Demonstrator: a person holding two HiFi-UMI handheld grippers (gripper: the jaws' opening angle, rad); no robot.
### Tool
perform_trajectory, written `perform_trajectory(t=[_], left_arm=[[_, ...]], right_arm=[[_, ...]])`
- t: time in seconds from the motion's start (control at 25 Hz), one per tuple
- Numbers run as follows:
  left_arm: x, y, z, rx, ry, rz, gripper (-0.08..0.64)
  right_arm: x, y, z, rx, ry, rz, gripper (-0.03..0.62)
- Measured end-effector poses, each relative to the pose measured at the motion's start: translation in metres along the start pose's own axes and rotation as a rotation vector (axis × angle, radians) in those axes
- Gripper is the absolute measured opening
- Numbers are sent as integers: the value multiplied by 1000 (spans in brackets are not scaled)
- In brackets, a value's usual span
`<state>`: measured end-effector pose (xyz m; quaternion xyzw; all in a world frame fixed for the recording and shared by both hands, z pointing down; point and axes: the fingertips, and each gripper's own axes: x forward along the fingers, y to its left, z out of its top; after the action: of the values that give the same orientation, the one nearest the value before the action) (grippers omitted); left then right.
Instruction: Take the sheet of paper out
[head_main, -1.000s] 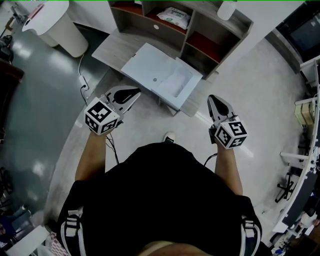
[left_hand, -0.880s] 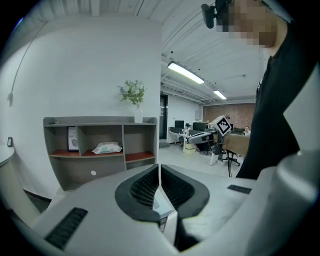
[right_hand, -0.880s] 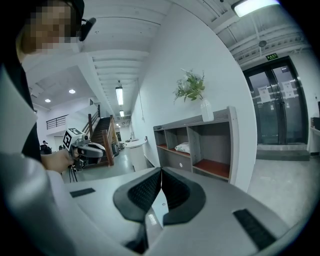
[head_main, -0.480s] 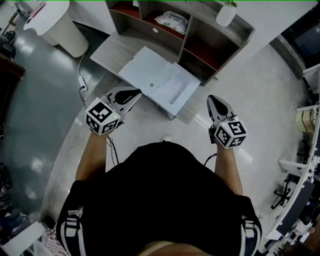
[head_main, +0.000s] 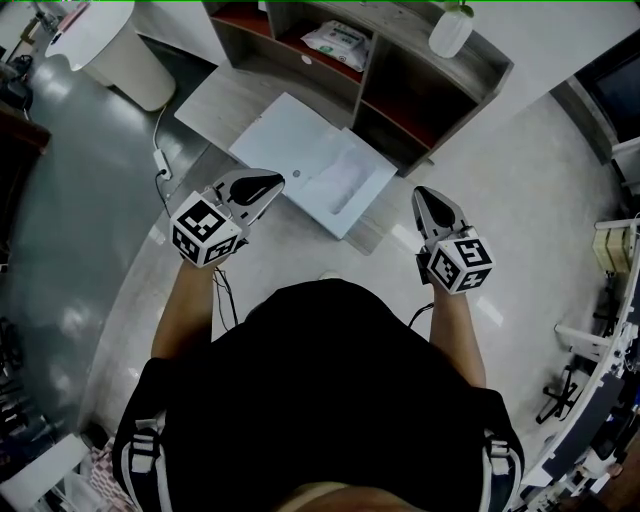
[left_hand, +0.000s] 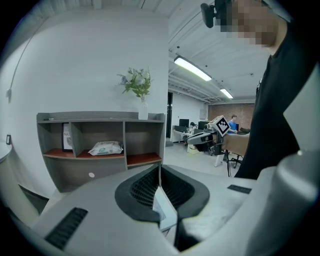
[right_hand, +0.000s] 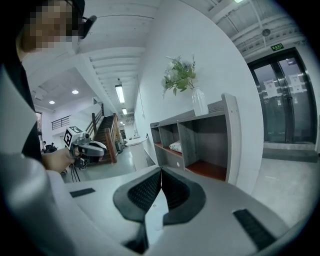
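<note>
Nearest, the left gripper and the right gripper hang side by side, well apart, each with its jaws pressed together on nothing. Just beyond them a pale folder lies flat on the low grey desk. The sheet of paper shows whiter at the folder's right half; whether inside or on top, I cannot tell. Behind stands a shelf unit with a wipes pack.
</note>
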<state>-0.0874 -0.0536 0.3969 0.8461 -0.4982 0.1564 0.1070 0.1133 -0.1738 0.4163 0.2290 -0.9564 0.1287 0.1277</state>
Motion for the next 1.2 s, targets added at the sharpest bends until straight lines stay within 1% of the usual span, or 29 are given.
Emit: perform_trajectory(t=[0.2, 0.44, 0.6, 0.8, 0.96, 1.2], left_arm=[[17, 5, -1, -9, 10, 7, 32], [33, 7, 8, -4, 12, 16, 32], [36, 1, 18, 15, 3, 20, 32], [31, -14, 26, 34, -1, 20, 32], [27, -21, 26, 36, -4, 25, 32], [28, -28, 19, 27, 7, 12, 32]], right_arm=[[7, -17, 0, -5, 9, 12, 14], [11, -35, 5, -11, 10, 26, 14], [6, -34, 11, -32, -5, 42, 14], [-8, -35, 11, -27, -21, 37, 14], [-15, -31, 7, -16, -23, 37, 14], [-21, -28, 5, -20, -17, 31, 14]])
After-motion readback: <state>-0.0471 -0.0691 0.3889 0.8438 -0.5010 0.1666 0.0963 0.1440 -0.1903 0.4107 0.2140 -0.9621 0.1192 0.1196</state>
